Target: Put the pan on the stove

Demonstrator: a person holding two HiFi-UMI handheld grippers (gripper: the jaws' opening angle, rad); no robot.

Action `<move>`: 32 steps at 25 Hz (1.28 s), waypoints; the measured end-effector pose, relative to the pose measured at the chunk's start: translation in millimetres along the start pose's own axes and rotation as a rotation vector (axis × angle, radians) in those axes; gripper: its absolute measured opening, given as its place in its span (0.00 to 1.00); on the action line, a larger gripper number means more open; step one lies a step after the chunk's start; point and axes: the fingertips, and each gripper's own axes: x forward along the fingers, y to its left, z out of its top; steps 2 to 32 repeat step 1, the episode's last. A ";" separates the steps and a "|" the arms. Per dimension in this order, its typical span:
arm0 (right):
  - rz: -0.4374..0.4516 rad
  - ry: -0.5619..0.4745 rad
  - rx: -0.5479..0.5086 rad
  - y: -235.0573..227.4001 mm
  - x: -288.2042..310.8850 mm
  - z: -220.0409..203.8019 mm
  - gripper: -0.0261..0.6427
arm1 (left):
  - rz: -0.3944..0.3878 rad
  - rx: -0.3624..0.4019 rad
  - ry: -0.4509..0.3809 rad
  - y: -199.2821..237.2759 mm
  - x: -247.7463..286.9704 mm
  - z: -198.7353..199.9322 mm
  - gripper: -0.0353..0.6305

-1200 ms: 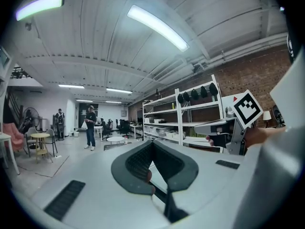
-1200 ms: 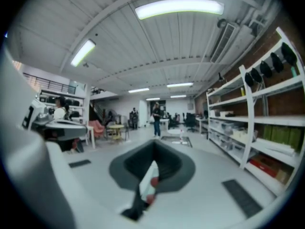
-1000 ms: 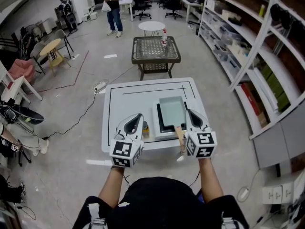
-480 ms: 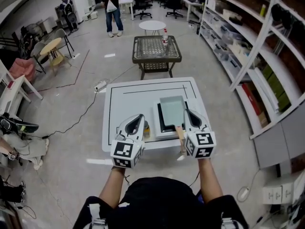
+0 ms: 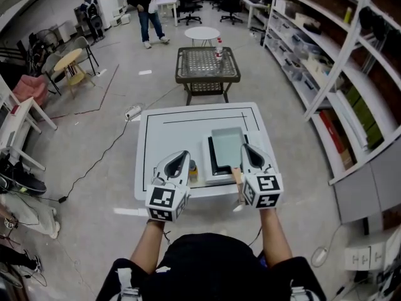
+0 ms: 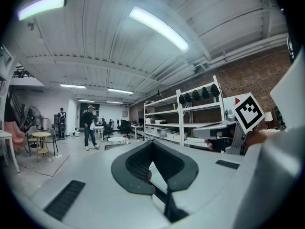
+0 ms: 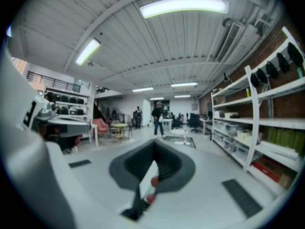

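The left hand-held gripper (image 5: 182, 155) hangs over the near edge of the bench (image 5: 164, 144), jaws pressed together on nothing, some way left of the pan (image 5: 227, 144). The pan seems to sit on the stove (image 5: 211, 160), its wooden handle (image 5: 237, 179) running back toward the person. The right hand-held gripper (image 5: 245, 149) is the nearer one, just right of that handle, jaws likewise closed and empty.

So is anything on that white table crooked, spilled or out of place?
Nothing looks spilled or broken. The rectangular pan appears to sit straight on the stove, with a small jar beside it. The only oddity: the wooden handle sticks out toward the near edge of the table, beside the right tongs.
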 end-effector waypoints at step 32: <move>0.001 0.001 0.000 -0.3 0.7 -1.0 0.09 | 0.001 -0.001 -0.001 0.1 0.6 -0.2 0.09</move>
